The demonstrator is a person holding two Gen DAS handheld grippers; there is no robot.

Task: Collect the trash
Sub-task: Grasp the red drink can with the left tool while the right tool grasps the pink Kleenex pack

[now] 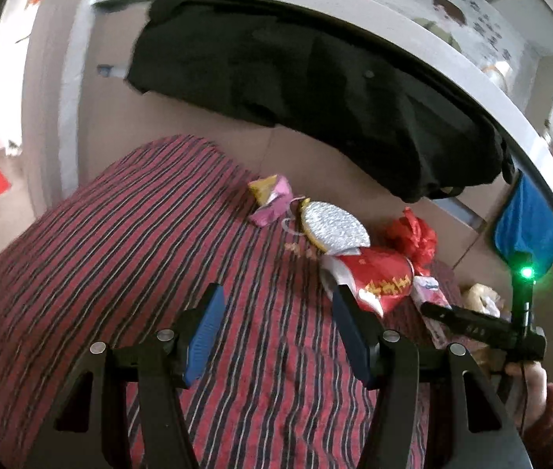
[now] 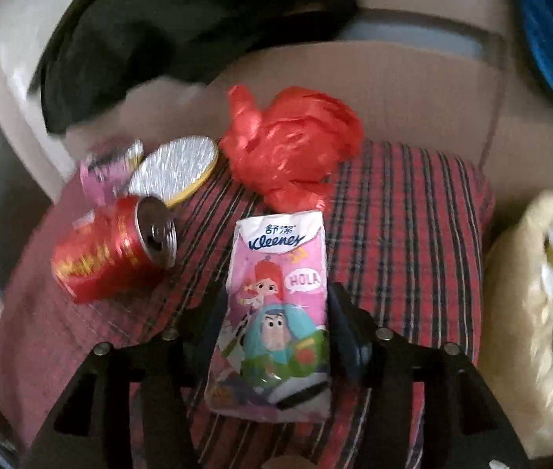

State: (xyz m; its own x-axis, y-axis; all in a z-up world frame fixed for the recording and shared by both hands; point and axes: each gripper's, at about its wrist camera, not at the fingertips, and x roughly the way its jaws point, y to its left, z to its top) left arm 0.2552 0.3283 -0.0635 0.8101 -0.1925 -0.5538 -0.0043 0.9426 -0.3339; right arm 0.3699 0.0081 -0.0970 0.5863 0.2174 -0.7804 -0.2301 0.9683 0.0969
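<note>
Most of the trash is not picked up yet. A red can lies on its side on the bed. Just behind it are a shiny round silver thing and a small pink wrapper. A crumpled red plastic bag sits near the far edge.

My right gripper has a pink tissue pack between its fingers. The fingers sit close on both sides of the pack, but I cannot tell if they press on it, and the pack seems to lie on the bed. So I cannot tell if I am grabbing it or letting it go.

My left gripper is wide open with nothing in it. It hangs over the bed, close to the can.

Down on the right there is a pale bag with white and blue bits inside (I think this is where the trash goes, but that is my guess). If so, a few things are in and five are left.

The bed has a red blanket with dark stripes. Behind it is a brown board, and dark clothes hang from a white rail. A blue cloth hangs there too.
</note>
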